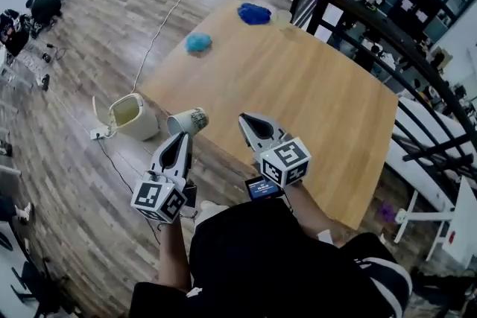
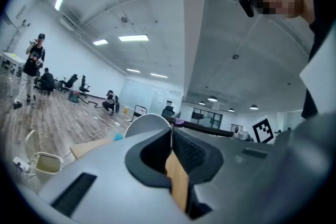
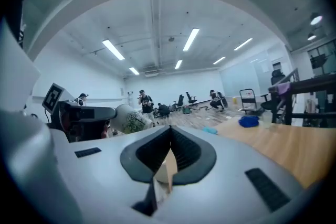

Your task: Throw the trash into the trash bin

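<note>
A printed paper cup [image 1: 187, 121] lies sideways in my left gripper [image 1: 182, 139], which is shut on its rim; it hangs just off the table's near-left edge. From the left gripper view the cup's white rim [image 2: 148, 124] sticks up between the pads. The trash bin [image 1: 128, 115], cream with its lid flipped open, stands on the floor to the left of the cup; it shows again low at the left [image 2: 46, 163]. My right gripper [image 1: 253, 127] is over the table's near edge, shut with nothing in it. In the right gripper view the cup [image 3: 129, 118] shows to the left.
Two blue crumpled things, a dark one [image 1: 254, 13] and a lighter one [image 1: 198, 42], lie at the far end of the wooden table [image 1: 320, 93]. A cable [image 1: 160, 30] runs across the floor by the bin. A black railing [image 1: 387, 30] borders the table's right side. People and chairs are far off.
</note>
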`<action>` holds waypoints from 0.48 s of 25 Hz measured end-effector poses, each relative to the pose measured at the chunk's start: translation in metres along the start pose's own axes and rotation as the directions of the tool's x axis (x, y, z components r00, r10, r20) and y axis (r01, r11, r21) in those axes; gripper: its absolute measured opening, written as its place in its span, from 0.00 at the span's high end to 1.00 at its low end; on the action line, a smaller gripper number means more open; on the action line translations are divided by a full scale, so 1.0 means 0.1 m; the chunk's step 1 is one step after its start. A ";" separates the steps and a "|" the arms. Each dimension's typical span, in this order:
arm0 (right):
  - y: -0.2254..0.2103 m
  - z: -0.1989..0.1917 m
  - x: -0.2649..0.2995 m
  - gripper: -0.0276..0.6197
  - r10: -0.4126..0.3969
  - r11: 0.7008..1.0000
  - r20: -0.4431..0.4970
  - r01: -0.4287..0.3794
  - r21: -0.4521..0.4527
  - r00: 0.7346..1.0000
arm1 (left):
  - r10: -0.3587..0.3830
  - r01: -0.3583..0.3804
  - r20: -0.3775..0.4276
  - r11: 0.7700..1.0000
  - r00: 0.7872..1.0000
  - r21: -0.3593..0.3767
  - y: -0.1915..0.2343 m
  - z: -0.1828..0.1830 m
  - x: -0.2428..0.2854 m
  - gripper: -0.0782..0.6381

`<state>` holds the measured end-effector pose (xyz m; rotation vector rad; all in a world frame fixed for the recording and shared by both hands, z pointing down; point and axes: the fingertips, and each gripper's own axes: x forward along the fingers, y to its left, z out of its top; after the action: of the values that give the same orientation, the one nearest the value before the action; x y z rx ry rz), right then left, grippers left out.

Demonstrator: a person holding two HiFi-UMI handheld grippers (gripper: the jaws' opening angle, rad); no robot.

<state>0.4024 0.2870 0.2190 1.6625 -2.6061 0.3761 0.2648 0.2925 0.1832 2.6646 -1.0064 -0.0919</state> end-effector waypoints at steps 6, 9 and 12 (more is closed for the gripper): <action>0.95 -0.48 0.78 0.96 0.129 0.990 -0.030 -0.131 -0.061 0.991 | 0.128 -0.127 0.078 0.992 0.989 -0.016 0.93 -0.17 -0.91 0.87; 1.22 -0.56 1.10 0.96 0.168 0.984 -0.036 -0.170 -0.057 0.985 | 0.183 -0.182 0.089 0.983 0.979 -0.019 1.25 -0.16 -1.23 0.87; 1.72 -0.56 1.55 0.96 0.205 0.976 -0.068 -0.209 -0.067 0.976 | 0.247 -0.244 0.108 0.969 0.963 -0.033 1.69 0.02 -1.70 0.87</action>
<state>0.1762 0.2303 0.2643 1.3401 -2.7197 0.3254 0.0288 0.2825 0.2238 2.5170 -1.3555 -0.1989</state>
